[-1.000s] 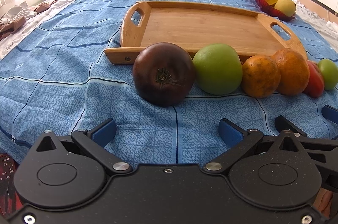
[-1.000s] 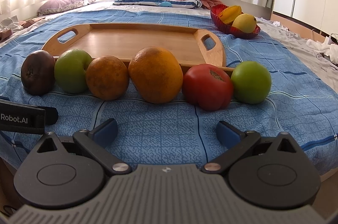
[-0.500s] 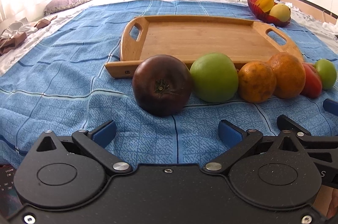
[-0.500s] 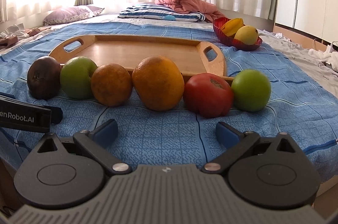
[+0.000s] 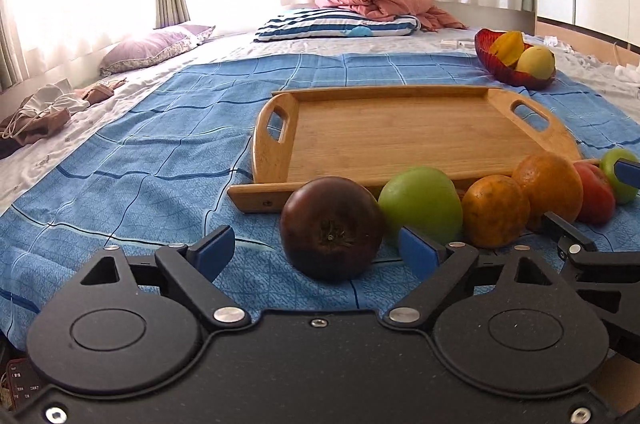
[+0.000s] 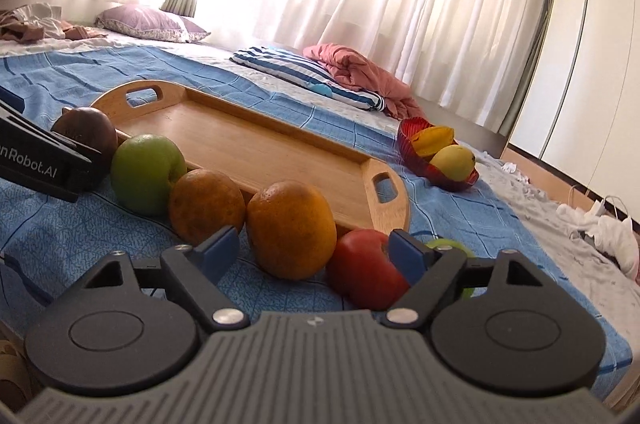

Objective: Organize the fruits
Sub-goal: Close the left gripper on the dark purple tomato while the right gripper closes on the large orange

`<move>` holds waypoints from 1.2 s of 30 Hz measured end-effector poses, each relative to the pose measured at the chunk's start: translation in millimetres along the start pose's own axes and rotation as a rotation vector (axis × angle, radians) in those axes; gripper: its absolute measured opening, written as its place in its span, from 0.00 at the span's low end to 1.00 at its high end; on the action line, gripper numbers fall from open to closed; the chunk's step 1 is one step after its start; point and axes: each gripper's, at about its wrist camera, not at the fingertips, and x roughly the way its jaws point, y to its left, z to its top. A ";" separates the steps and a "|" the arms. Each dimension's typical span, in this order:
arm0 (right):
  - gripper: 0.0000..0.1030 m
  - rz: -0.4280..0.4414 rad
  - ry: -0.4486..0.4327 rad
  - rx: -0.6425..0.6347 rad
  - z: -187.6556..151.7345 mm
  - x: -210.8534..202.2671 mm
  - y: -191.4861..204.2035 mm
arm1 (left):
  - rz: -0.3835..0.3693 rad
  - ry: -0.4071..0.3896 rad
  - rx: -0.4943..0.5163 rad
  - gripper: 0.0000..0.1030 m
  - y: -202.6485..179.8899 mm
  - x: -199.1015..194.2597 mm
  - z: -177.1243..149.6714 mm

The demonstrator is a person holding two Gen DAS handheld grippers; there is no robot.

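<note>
A row of fruit lies on the blue bedspread in front of an empty wooden tray (image 5: 384,132) (image 6: 256,144): a dark brown fruit (image 5: 332,228) (image 6: 86,134), a green apple (image 5: 420,202) (image 6: 146,172), two oranges (image 5: 494,210) (image 5: 548,184) (image 6: 206,206) (image 6: 290,228), a red tomato (image 5: 594,194) (image 6: 366,268) and a small green apple (image 5: 616,174) (image 6: 448,246). My left gripper (image 5: 316,252) is open, with the dark fruit just ahead between its fingers. My right gripper (image 6: 312,252) is open, low over the larger orange and the tomato.
A red bowl (image 5: 508,68) (image 6: 440,168) with yellow fruit sits beyond the tray's right end. Pillows and a pink blanket (image 5: 384,4) lie at the bed's far end. Clothes (image 5: 44,112) lie at the left. The right gripper's finger shows at the left view's right edge (image 5: 568,236).
Both grippers have moved forward toward the fruit row. The right gripper has tilted and come close to the larger orange and tomato. The left now has the dark fruit between its fingertips.
</note>
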 end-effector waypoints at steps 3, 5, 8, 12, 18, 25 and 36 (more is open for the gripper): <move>0.80 -0.006 0.000 -0.045 1.4 4.4 1.8 | 0.008 -0.002 0.006 0.79 0.0 2.6 -1.1; 0.77 -0.007 -0.002 -0.059 2.2 6.6 2.5 | 0.001 -0.005 0.011 0.79 -0.2 3.4 -1.3; 0.77 0.007 -0.004 -0.062 3.2 9.0 1.3 | -0.019 0.007 0.005 0.74 -0.1 7.3 -0.7; 0.76 0.023 -0.009 -0.091 3.5 12.1 2.9 | -0.057 0.020 -0.027 0.62 3.4 11.2 -0.2; 0.74 0.069 -0.008 -0.099 4.3 17.9 -0.3 | -0.074 0.023 -0.047 0.62 5.7 17.0 0.6; 0.74 0.098 -0.011 -0.093 4.1 20.2 -6.3 | -0.071 0.016 -0.065 0.62 7.1 20.7 -0.4; 0.74 0.101 -0.041 -0.163 2.9 20.7 -4.7 | -0.108 0.022 -0.120 0.58 15.9 21.4 -1.4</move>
